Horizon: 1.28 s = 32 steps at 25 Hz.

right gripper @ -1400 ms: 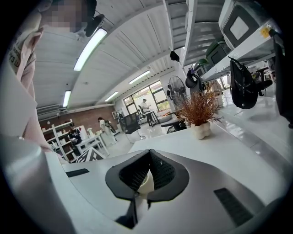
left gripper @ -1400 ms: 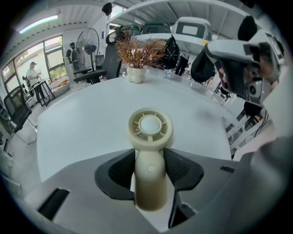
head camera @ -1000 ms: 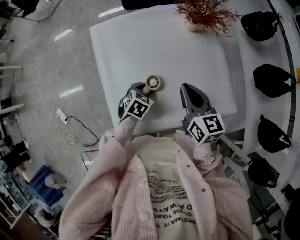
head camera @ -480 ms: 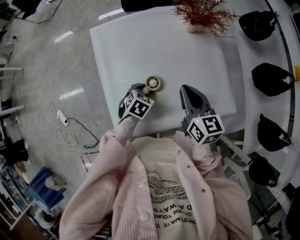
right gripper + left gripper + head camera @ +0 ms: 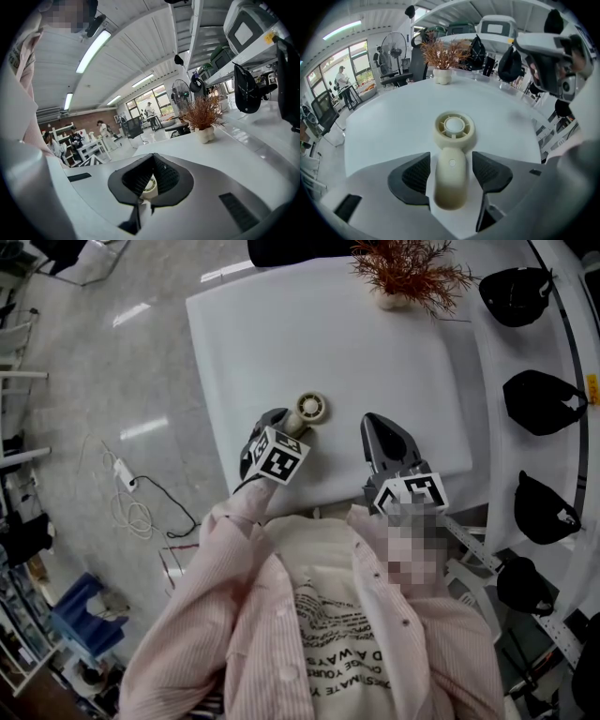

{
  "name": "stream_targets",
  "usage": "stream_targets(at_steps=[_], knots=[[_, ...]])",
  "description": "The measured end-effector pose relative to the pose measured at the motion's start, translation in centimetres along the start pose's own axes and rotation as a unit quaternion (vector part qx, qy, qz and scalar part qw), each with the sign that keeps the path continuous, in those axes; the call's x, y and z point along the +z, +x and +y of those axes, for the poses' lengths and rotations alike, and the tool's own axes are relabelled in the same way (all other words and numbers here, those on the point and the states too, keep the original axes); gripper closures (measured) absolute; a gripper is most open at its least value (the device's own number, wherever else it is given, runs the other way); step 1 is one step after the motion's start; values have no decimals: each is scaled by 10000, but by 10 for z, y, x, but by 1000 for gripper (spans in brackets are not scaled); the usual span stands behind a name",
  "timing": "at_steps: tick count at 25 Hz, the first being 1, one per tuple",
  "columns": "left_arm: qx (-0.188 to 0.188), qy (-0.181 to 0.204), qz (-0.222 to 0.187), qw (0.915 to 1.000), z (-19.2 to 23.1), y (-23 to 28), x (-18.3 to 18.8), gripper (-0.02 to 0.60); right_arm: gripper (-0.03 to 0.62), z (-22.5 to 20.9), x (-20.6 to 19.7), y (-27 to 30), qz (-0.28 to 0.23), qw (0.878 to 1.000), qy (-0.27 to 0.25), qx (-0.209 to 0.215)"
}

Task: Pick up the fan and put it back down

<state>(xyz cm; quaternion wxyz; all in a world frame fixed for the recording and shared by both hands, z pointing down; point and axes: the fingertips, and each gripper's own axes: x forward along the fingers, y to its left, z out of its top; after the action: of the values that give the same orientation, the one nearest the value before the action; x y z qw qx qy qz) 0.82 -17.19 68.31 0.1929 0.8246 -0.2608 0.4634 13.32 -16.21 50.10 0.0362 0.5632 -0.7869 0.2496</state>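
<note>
Black ribbed pads point(image 5: 415, 176) of my left gripper point(image 5: 451, 165) have just been opening and stand clear of the cream handheld fan point(image 5: 454, 129), whose handle lies between them on the white table point(image 5: 384, 122). My right gripper point(image 5: 151, 180) is closed and empty. I can't read my shirt's point(image 5: 328, 615) print.

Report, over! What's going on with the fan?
Left tool just opening, fan handle between jaws, unpinched. Right tool shut, empty. Fan lying on table. Nothing blocking.

Fan point(image 5: 310, 409) on table point(image 5: 375, 343) toward front-left corner; plant point(image 5: 405, 268) at far edge; caps point(image 5: 539, 401) on shelf point(image 5: 492, 343) to right.
</note>
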Motion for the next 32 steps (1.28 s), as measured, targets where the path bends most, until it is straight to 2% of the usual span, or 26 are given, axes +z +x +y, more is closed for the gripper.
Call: stream_targets(at_steps=[4,11,14,18,23,32], knots=[[137,-171,-234,9995,0,-14,4,324,594,3,1,1,-23,10000,-33,32],[298,-141,-824,9961,-3,-51,19,329,594,12,14,3,-176,9997,-129,80],[452,-171,-1055,9932,-2,-68,25,425,594,17,21,5,-246,9994,-189,134],[624,-275,-1358,9884,0,-91,32,484,595,23,33,8,-348,9989,-246,213],[829,-463,-1807,9789,8,-122,42,568,595,32,45,12,-448,9979,-329,324],[1090,-604,-2604,9574,26,-189,61,580,594,45,69,18,-643,9950,-546,534]])
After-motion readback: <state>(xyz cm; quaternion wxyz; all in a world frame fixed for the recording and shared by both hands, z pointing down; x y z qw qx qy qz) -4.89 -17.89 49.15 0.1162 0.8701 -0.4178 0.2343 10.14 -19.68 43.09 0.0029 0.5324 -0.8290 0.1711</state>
